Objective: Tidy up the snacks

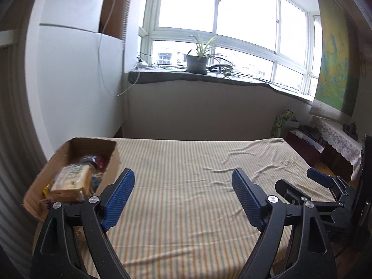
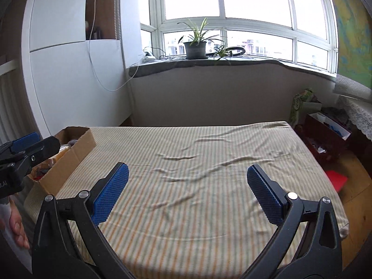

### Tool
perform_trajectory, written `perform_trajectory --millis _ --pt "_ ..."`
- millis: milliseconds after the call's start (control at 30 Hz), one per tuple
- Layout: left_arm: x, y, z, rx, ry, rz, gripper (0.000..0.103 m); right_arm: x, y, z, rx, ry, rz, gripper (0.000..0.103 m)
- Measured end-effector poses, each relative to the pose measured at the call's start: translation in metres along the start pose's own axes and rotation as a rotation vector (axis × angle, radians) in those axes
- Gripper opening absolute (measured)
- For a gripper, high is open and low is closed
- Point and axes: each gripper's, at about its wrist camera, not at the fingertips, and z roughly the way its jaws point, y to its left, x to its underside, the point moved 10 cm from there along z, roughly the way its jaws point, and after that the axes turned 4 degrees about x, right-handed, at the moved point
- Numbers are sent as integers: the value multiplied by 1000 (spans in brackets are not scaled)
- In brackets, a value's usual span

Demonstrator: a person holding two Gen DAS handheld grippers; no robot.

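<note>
- Spanned most of both views: a table (image 1: 186, 186) under a striped, wrinkled cloth (image 2: 197, 186), bare of any loose snack as far as either camera showed.
- Stood at the table's far left corner: an open cardboard box (image 1: 69, 162), flaps up, touching the left edge of the cloth.
- Lay inside the box: the snacks (image 1: 76, 181), with a pale yellow wrapped pack on top and smaller coloured packets beneath and beside it; kinds too blurred to tell.
- Hovered above the near left part of the table, just right of the box: the left tool (image 1: 183, 181), jaws spread wide, blue pads facing each other with nothing between them.
- Hovered above the near middle of the table: the right tool (image 2: 188, 174), likewise spread wide and carrying nothing.
- Showed at the lower left edge of the right wrist view: part of a hand (image 2: 18, 227) behind the left tool's body.
- Judged nearly or fully done: everything that looked like a snack sat in the box, none remained on the cloth, and both tools were empty.
- Possibly left, as a guess only: tidying the packs within the box or closing its flaps; could not tell whether more snacks waited out of view, such as among the clutter on the floor at the right.
</note>
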Motion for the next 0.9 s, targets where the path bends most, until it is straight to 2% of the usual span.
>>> perform_trajectory --millis 100,200,433,467,567,900 --pt "-4 -23 0 17 -1 40 92 -10 -16 -13 17 -23 16 103" --pt "-7 -28 1 19 7 43 92 -18 -17 -17 16 -36 15 103" --pt "-6 -16 2 1 27 4 93 -17 3 -13 -12 -27 -13 103" --pt "-6 -15 2 2 28 -5 103 -17 5 -13 -16 -24 -15 103" --pt "-8 -11 -1 -3 7 -13 103 -15 9 -12 -18 -19 -23 103" --pt "-5 -4 -5 -37 7 -10 103 -12 10 -7 -16 -6 -28 103"
